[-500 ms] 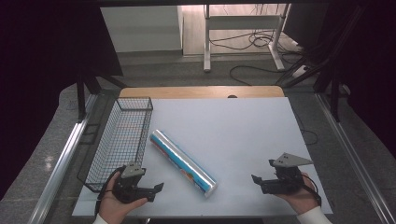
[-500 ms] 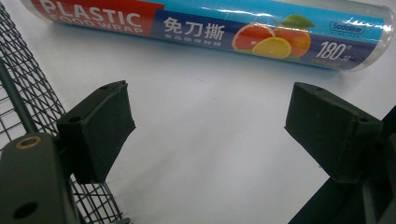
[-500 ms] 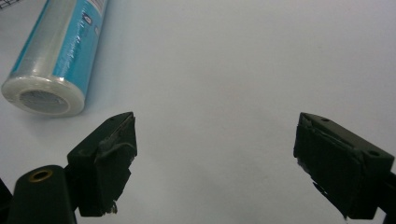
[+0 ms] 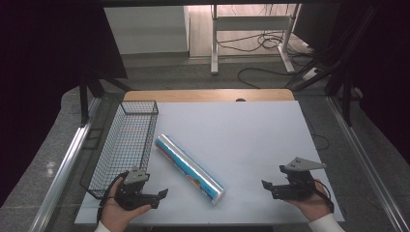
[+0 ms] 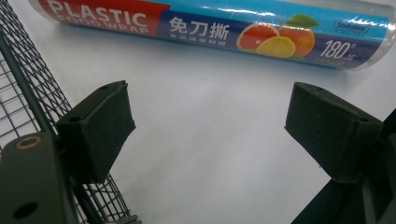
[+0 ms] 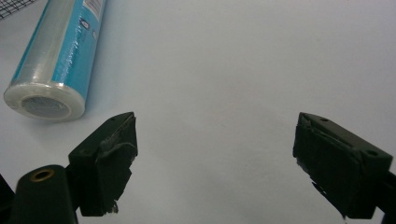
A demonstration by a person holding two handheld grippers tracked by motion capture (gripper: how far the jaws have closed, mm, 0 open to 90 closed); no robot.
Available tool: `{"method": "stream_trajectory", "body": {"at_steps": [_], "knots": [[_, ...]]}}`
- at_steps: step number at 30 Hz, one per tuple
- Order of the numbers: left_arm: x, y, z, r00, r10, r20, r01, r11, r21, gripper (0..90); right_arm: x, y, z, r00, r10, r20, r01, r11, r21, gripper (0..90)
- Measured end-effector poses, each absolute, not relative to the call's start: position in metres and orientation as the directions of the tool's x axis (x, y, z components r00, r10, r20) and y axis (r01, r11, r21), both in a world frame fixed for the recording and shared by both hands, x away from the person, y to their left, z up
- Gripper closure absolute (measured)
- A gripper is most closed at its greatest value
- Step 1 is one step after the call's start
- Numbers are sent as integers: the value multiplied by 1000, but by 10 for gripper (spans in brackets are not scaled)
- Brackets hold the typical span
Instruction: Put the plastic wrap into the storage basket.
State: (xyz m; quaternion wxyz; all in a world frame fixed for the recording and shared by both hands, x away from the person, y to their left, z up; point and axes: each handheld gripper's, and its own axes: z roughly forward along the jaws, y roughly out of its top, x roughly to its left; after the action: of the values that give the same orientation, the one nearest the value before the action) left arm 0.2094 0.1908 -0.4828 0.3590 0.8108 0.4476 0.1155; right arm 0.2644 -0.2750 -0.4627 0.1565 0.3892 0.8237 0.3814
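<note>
Between my left gripper's point(image 5: 208, 135) jaws, spread wide, lies bare table; the plastic wrap roll point(image 5: 210, 28) lies just beyond them, untouched. Right gripper point(image 6: 215, 154) likewise gapes empty, roll end off to its left. Wire basket point(image 4: 126, 140) holds nothing; all work remains.

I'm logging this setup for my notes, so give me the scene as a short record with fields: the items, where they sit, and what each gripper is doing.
surface: white table
item: roll of plastic food wrap, lying on its side, slanting across the table
container: black wire basket, left of the roll, nothing seen inside
left gripper: open, holding nothing, beside the basket's near end, pointing at the roll
right gripper: open, holding nothing, right of the roll, apart from it
contact: neither gripper touches the roll
</note>
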Motion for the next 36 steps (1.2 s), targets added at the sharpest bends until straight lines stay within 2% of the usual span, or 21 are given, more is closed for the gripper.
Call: {"method": "stream_trajectory", "body": {"at_steps": [15, 36], "knots": [[209, 188, -485, 588, 800, -121, 639, -368, 675, 149, 275, -246, -454, -694, 715, 82, 537, 439, 720, 212], [208, 186, -485, 594, 796, -117, 639, -378, 670, 148, 298, -166, -439, -779, 618, 105, 504, 518, 691, 229]]}}
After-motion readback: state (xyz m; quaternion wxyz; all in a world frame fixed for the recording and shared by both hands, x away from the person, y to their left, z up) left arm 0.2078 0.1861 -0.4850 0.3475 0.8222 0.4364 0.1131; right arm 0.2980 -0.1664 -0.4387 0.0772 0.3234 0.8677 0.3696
